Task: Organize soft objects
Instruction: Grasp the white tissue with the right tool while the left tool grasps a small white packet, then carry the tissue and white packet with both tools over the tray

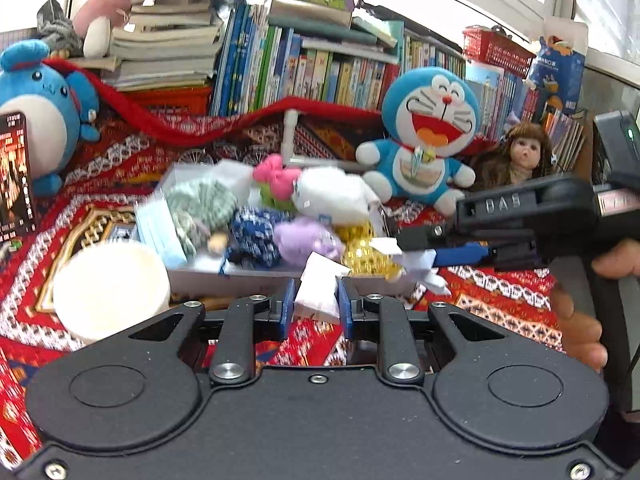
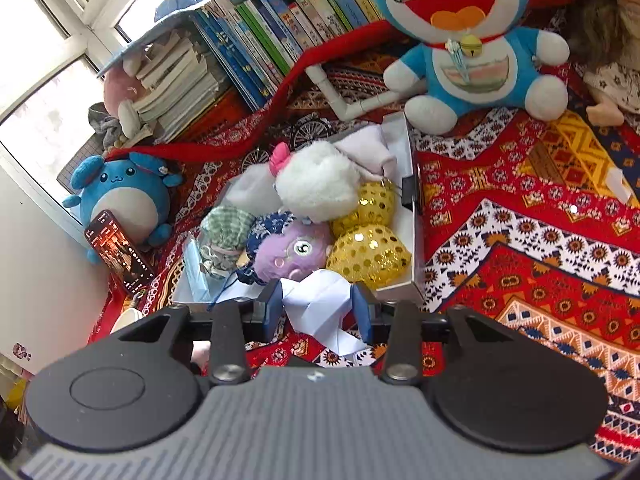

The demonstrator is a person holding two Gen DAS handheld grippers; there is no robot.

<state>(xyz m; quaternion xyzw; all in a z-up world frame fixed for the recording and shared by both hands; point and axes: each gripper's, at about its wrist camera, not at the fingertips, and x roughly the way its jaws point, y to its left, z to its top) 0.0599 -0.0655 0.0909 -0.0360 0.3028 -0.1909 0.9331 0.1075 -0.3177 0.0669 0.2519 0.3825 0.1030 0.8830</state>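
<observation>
A white box (image 2: 408, 286) on the red patterned cloth holds several soft things: a white plush with a pink bow (image 2: 316, 184), a purple plush (image 2: 290, 254), gold sequin balls (image 2: 368, 254), a green knit piece (image 2: 224, 228). The box also shows in the left wrist view (image 1: 240, 280). My left gripper (image 1: 317, 298) is shut on a white tissue packet (image 1: 318, 292) just before the box's near edge. My right gripper (image 2: 318, 306) is shut on a crumpled white paper-like piece (image 2: 320, 306) at the box's near corner; it shows from the side in the left wrist view (image 1: 416, 258).
A Doraemon plush (image 1: 430, 136), a doll (image 1: 524, 152) and a blue round plush (image 1: 36, 108) sit along a row of books (image 1: 304, 64). A phone (image 1: 14, 176) leans at left. A white cup (image 1: 110, 284) stands left of my left gripper.
</observation>
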